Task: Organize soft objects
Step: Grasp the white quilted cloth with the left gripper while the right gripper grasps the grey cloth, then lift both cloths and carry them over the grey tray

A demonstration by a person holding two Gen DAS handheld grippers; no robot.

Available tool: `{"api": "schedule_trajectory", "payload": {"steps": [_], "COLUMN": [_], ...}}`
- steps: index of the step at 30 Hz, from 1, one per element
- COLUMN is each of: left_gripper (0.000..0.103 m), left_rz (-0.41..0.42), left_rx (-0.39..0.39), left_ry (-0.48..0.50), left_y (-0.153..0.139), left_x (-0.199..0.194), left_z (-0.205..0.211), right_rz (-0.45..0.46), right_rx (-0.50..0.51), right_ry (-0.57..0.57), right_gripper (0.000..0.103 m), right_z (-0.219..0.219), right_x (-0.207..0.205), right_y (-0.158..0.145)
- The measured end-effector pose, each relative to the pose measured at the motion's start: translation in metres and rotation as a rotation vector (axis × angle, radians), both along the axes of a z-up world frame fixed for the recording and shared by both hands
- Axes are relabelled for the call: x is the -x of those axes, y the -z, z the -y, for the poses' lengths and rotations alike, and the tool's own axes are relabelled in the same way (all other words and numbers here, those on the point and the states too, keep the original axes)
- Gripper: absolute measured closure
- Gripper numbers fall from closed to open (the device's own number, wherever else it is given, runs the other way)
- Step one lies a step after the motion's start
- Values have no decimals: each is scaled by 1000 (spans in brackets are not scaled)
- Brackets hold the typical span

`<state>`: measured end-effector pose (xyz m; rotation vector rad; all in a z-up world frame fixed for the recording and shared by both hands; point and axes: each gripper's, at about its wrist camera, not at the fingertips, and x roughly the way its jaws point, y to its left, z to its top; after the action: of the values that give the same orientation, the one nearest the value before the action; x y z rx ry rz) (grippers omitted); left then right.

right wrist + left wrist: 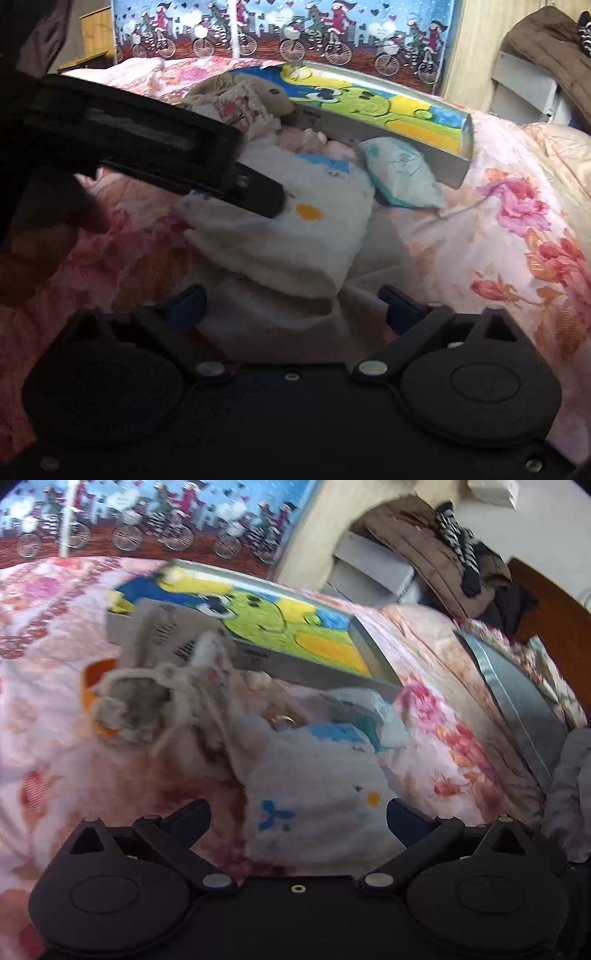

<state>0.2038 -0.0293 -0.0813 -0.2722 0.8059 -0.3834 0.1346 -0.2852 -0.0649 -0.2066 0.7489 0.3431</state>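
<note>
Flowered bedding [517, 229] carries the white folded cloth [295, 236] beside a metal box [388, 136], and both the left gripper [299, 812] and right gripper [291, 301] hang wide and empty, best closing on its near folded edge together.

You are holding the left gripper [299, 812] tilted downward, its blue-tipped fingers [192, 818] spread wide with nothing pressed between them. You are angling the right gripper [291, 302] downward as well, its fingers [397, 302] standing far apart and gripping nothing. In the right wrist view, your left gripper [258, 195] is reaching in from the upper left, ahead of the right gripper, and your hand [55, 218] is showing dimly beneath its body.
</note>
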Motion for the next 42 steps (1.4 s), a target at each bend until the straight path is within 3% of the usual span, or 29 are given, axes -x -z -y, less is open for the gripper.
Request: {"api": "schedule_trajectory", "payload": {"steps": [2, 4, 8, 10, 13, 17, 21, 25, 33, 39, 42], "left_gripper": [13, 32, 55, 73, 87, 91, 92, 92, 93, 93, 93], "left_rz": [-10, -7, -20, -17, -26, -8, 37, 100, 285, 379, 416], "left_rx": [-13, -32, -40, -43, -33, -38, -46, -113, -300, -371, -365], "left_ry": [30, 41, 85, 100, 126, 119, 104, 91, 17, -4, -28], "left_y": [7, 10, 14, 14, 16, 13, 1, -12, -42, -56, -66], "left_x": [-8, -11, -13, -12, -8, -2, 13, 34, 90, 110, 108], "left_z": [7, 12, 15, 18, 20, 21, 16, 10, 11, 23, 24], "right_rz": [-15, -18, -45, -55, -61, -57, -37, 21, 228, 362, 431], "right_rx": [-12, -24, -48, -57, -79, -85, -41, 31, 154, 103, 59], "right_ry": [-2, -4, 0, 2, 12, -2, -35, -62, -62, -22, 20], "right_gripper": [21, 26, 36, 42, 56, 82, 94, 97, 100, 100, 100], "right_z": [-3, -3, 1, 5, 10, 12, 9, 4, 0, 5, 11], "right_x": [-3, -5, -12, -14, -16, -12, -5, 2, 16, 18, 5], "right_y": [3, 4, 6, 6, 4, 0, -6, -13, -32, -52, -64]}}
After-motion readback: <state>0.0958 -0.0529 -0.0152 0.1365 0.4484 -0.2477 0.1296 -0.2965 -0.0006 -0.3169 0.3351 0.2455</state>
